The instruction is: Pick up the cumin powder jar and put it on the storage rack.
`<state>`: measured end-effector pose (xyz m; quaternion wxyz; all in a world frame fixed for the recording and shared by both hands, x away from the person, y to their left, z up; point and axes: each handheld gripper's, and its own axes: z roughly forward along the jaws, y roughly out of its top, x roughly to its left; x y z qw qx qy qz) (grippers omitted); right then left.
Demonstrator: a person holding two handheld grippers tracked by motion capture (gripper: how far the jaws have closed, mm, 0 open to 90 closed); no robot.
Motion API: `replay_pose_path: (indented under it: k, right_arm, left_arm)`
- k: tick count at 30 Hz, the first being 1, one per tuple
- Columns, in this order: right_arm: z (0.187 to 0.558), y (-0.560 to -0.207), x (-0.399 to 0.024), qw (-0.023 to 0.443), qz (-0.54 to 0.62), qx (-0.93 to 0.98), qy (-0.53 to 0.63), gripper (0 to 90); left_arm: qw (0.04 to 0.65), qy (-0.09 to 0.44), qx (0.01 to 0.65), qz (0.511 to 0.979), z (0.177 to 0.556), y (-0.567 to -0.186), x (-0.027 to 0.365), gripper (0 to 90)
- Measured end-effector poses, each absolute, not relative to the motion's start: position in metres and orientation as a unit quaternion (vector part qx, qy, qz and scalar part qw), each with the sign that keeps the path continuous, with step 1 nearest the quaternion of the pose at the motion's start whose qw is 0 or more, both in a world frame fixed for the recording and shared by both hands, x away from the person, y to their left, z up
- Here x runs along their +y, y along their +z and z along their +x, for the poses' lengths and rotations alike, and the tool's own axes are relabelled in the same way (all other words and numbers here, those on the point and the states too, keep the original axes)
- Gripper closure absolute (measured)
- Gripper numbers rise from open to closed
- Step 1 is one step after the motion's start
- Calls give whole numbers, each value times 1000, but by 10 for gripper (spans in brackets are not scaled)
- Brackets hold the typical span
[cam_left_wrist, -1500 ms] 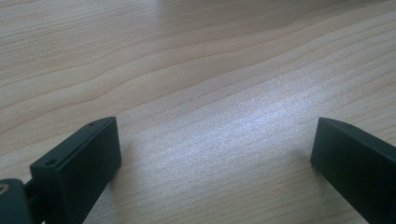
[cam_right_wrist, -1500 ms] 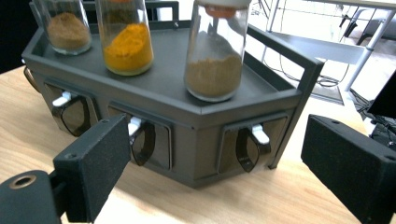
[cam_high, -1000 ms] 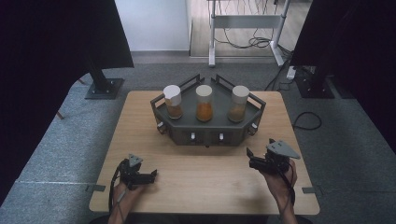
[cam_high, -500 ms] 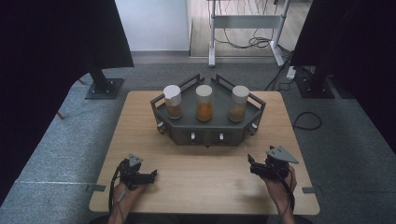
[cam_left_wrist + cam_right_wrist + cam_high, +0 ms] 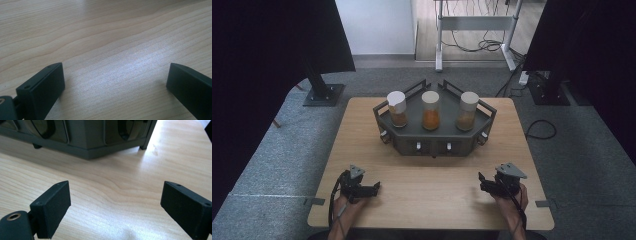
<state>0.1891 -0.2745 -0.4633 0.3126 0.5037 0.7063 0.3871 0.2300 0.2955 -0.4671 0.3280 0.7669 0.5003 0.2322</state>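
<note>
While the left tool is resting in place near the front edge of the table, the right tool is sinking toward the wood, sitting lower and closer to the person than in the pictures from a moment ago. Both tools are standing with their jaws apart and nothing between them; each gripper view is showing only bare grain between the black pads. The three jars are standing upright in the dark tray at the far middle of the table, well apart from both tools, and the tray's front wall is looming ahead of the right tool. Judging from this, the right hand is settling to rest rather than reaching, so no jar is being approached yet.
</note>
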Motion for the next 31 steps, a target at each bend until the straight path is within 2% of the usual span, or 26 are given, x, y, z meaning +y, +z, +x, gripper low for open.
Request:
replay_pose_path:
  k: [31]
  right_arm:
    - [201, -482, -277, 284, 536, 712, 352, 79]
  left_arm:
    - [328, 232, 500, 767, 230, -467, 296, 14]
